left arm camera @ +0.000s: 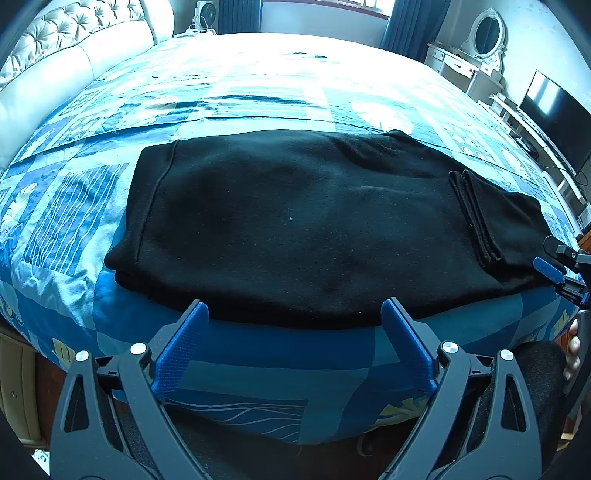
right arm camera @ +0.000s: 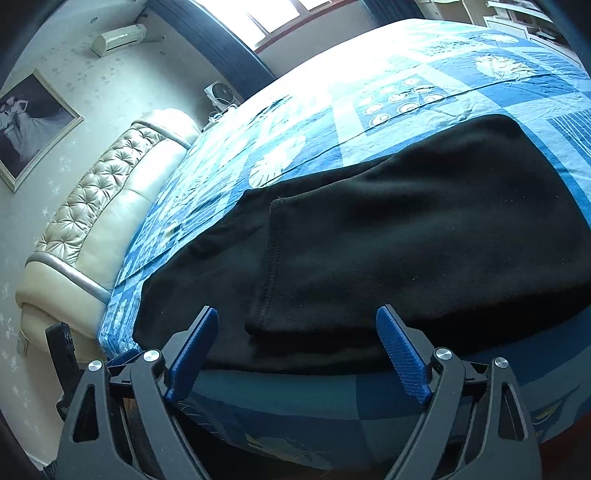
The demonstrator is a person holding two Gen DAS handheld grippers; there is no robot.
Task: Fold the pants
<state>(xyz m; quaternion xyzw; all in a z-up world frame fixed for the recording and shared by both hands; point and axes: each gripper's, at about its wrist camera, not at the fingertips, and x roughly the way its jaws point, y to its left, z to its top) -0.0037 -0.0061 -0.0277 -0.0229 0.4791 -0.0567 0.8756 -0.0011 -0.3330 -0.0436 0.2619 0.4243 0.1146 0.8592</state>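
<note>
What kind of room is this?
Most likely a bedroom: the black pants lie on a big bed with a padded headboard, and a dressing table with an oval mirror stands by the wall.

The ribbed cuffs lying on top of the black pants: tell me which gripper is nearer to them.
Right. The right gripper hangs open just past the ribbed cuffs, at that end of the black pants. The left gripper hangs open at the near edge, toward the middle.

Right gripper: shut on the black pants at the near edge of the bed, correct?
Not shut. The right wrist view shows the right gripper open, nothing pinched; the black pants lie folded at the near edge of the bed.
</note>
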